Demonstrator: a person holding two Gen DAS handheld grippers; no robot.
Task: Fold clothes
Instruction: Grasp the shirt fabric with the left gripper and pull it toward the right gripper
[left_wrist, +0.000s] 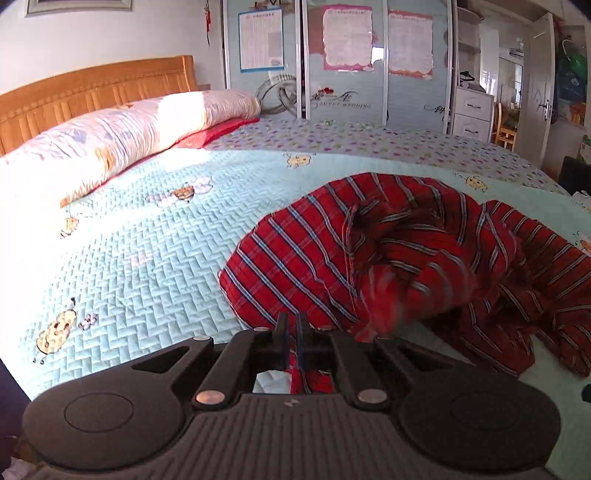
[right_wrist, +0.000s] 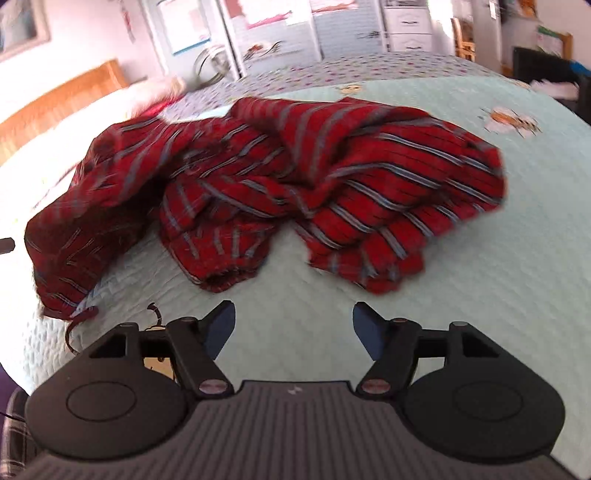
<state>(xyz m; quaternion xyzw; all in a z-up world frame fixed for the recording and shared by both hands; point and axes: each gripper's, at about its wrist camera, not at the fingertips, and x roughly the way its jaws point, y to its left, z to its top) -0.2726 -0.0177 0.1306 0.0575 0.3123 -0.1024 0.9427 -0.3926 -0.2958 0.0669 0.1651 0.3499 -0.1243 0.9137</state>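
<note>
Left gripper (left_wrist: 291, 325) clenched on an edge of the soft, light, floppy red striped garment (left_wrist: 369, 243) crumpled on the bed (left_wrist: 147, 258); right gripper (right_wrist: 293, 321) released, best pinching a hem.

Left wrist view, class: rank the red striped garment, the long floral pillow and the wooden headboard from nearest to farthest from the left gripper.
1. Red striped garment: pinched in the left gripper, spreading right.
2. Floral pillow: upper left on the bed.
3. Wooden headboard: behind the pillow, far left.

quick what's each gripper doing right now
Left gripper: closed, pinching an edge of the red striped garment.
Right gripper: open, empty, short of the garment.
</note>
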